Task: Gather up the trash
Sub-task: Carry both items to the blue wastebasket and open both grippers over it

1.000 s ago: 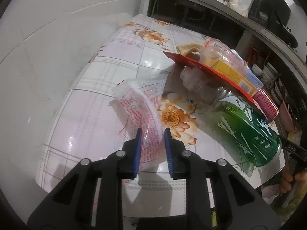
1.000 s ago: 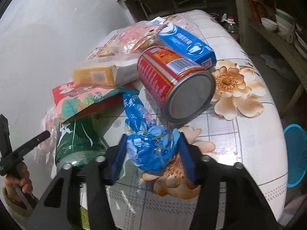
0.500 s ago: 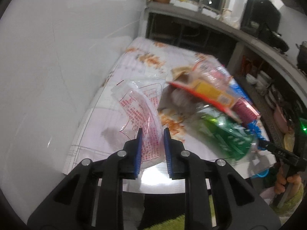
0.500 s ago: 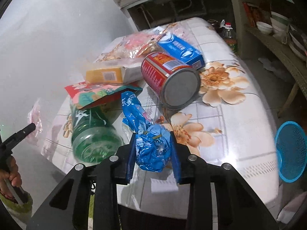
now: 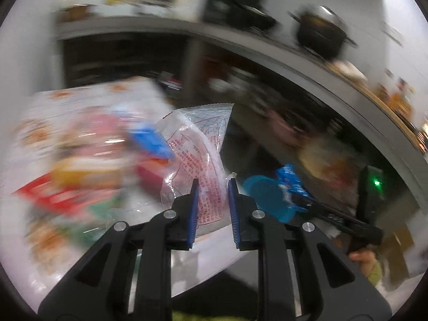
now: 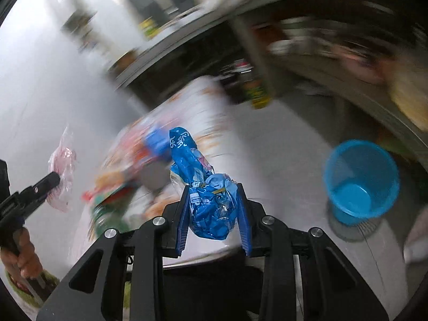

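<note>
Both wrappers lifted off table: clear wrapper (image 5: 199, 160) pinched between left fingers (image 5: 193, 211), blue wrapper (image 6: 211, 200) between right fingers (image 6: 242, 214).

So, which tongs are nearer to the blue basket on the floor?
Right. The right tongs, holding the blue wrapper, are beside the blue basket. The left tongs, holding the clear bag, are further away.

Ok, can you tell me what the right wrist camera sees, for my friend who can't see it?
A black claw with blue pads is shut on a crumpled blue wrapper. An empty blue bin stands on the floor to the right. Behind the wrapper is a blurry table of trash, and at the left another claw holds a clear bag.
</note>
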The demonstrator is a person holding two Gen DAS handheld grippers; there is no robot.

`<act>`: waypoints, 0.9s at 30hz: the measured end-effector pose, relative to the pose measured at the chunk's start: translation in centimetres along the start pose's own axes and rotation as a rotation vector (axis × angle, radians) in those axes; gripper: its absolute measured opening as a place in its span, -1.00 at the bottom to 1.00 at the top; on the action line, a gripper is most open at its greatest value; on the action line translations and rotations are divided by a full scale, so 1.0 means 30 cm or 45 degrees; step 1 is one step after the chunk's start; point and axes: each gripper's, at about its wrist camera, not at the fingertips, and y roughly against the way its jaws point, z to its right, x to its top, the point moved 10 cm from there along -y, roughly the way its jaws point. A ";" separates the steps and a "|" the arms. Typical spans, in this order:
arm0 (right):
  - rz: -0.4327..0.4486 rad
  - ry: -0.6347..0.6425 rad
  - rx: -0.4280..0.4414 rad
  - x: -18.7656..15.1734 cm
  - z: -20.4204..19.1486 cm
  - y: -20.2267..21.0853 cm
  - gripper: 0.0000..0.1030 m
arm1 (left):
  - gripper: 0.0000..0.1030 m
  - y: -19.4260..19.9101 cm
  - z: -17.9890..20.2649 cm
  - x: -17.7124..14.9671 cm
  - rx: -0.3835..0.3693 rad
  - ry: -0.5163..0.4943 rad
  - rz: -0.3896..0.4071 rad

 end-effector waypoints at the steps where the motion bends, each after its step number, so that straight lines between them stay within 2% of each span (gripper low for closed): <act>1: 0.021 -0.065 -0.050 0.009 0.078 0.014 -0.39 | -0.62 -0.054 0.049 0.008 -0.036 -0.017 -0.037; 4: 0.037 -0.290 -0.197 0.010 0.330 0.044 -0.39 | -0.62 -0.241 0.235 0.031 -0.211 -0.046 -0.205; 7: 0.044 -0.412 -0.280 0.004 0.485 0.043 -0.39 | -0.61 -0.441 0.370 0.026 -0.287 -0.100 -0.357; 13: 0.033 -0.608 -0.361 0.019 0.716 -0.066 -0.38 | -0.60 -0.783 0.552 -0.043 -0.302 -0.203 -0.595; 18: 0.035 -0.689 -0.390 0.064 0.860 -0.178 -0.34 | -0.59 -1.003 0.615 -0.078 -0.293 -0.220 -0.699; 19: 0.047 -0.697 -0.407 0.081 0.892 -0.202 -0.34 | -0.55 -1.046 0.622 -0.082 -0.288 -0.220 -0.711; 21: 0.069 -0.699 -0.443 0.100 0.935 -0.251 -0.17 | -0.49 -1.118 0.644 -0.098 -0.308 -0.236 -0.746; 22: 0.072 -0.700 -0.473 0.104 0.966 -0.281 0.09 | -0.33 -1.166 0.651 -0.116 -0.309 -0.264 -0.779; 23: 0.062 -0.707 -0.519 0.096 1.007 -0.315 0.21 | -0.14 -1.203 0.647 -0.134 -0.299 -0.283 -0.804; 25: 0.046 -0.733 -0.565 0.065 1.057 -0.353 0.21 | 0.04 -1.283 0.628 -0.154 -0.248 -0.283 -0.826; 27: 0.036 -0.793 -0.571 0.023 1.086 -0.369 0.21 | 0.11 -1.329 0.609 -0.163 -0.200 -0.245 -0.852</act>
